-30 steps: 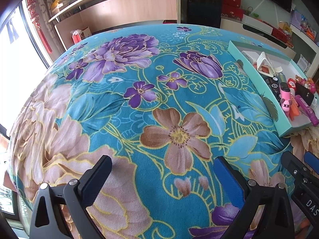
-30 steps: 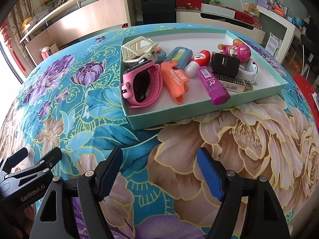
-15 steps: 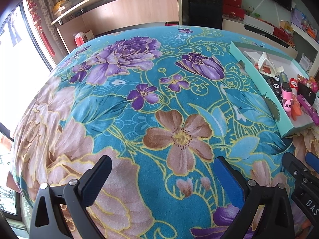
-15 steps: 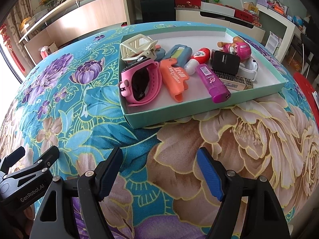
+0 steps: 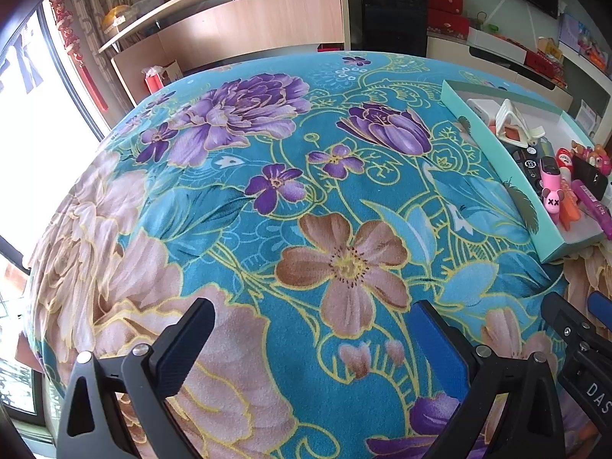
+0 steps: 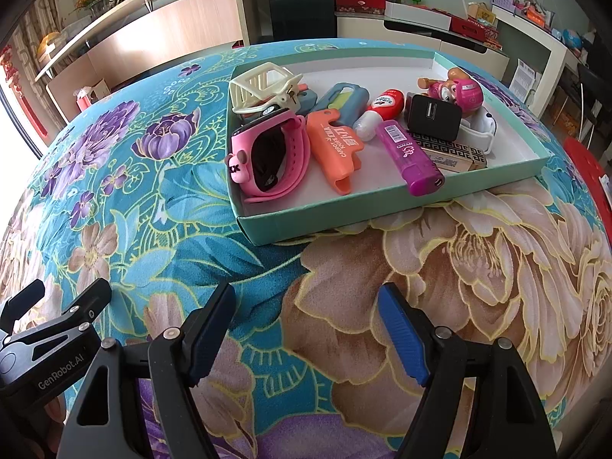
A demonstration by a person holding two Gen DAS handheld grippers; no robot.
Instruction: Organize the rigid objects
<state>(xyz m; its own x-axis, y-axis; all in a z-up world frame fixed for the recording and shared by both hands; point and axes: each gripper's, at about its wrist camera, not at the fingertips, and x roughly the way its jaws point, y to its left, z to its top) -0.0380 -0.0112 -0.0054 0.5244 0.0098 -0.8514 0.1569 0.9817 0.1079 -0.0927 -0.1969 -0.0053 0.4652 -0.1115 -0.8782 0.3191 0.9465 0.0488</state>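
Both tongs agape, empty | tray (image 6: 306, 222) heaped | watch (image 6: 267, 153) perhaps hiding items

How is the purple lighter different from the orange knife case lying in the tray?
The purple lighter is a smooth, straight stick with a barcode sticker; the orange knife case is wider, notched and bears raised lettering. The lighter lies near the tray's front wall; the case sits next to the pink watch. Both lie flat, pointing toward the front wall.
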